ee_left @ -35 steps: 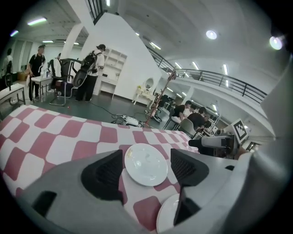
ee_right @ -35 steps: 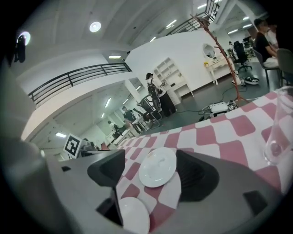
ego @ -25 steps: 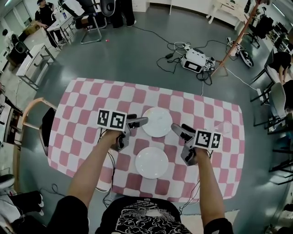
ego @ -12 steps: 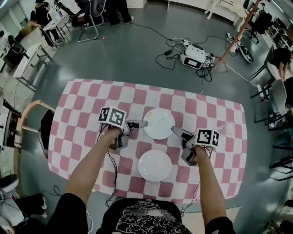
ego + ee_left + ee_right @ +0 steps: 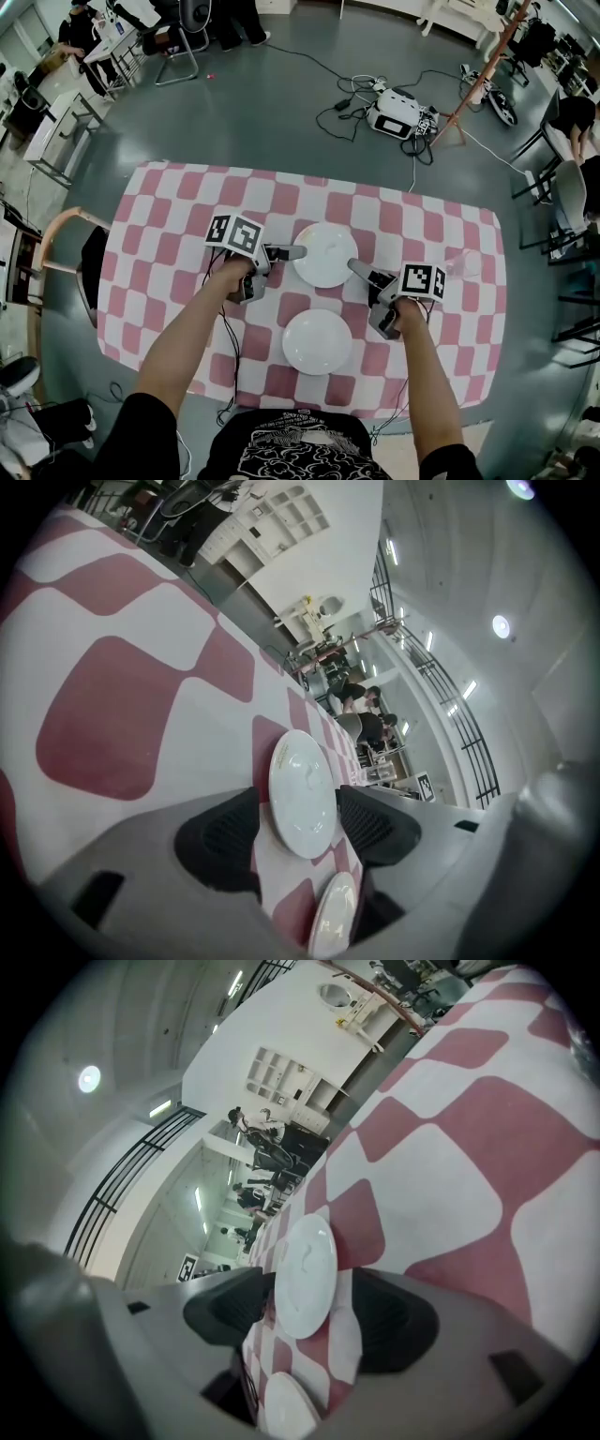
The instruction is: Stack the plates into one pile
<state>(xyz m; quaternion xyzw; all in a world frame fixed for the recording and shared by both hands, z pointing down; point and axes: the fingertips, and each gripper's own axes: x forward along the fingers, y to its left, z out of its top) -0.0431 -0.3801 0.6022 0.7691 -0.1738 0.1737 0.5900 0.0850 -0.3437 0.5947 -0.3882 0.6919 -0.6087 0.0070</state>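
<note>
White far plate point(image 5: 324, 253): between left hand-held gripper point(image 5: 284, 252) and right hand-held gripper point(image 5: 359, 270), equally near.
Jaws: wide, just narrowing round its rim, unpressed.

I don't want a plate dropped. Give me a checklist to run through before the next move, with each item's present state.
1. Left gripper at the left rim of the far plate: ok.
2. Right gripper at its right rim: ok.
3. Grip closed on the rim: not ok. Both grippers' jaws have just been closing but still stand apart.
4. Rim inside each jaw gap: cannot tell.
5. Near plate bare to receive it: ok.
6. Nothing on the cloth between the plates: ok.
</note>
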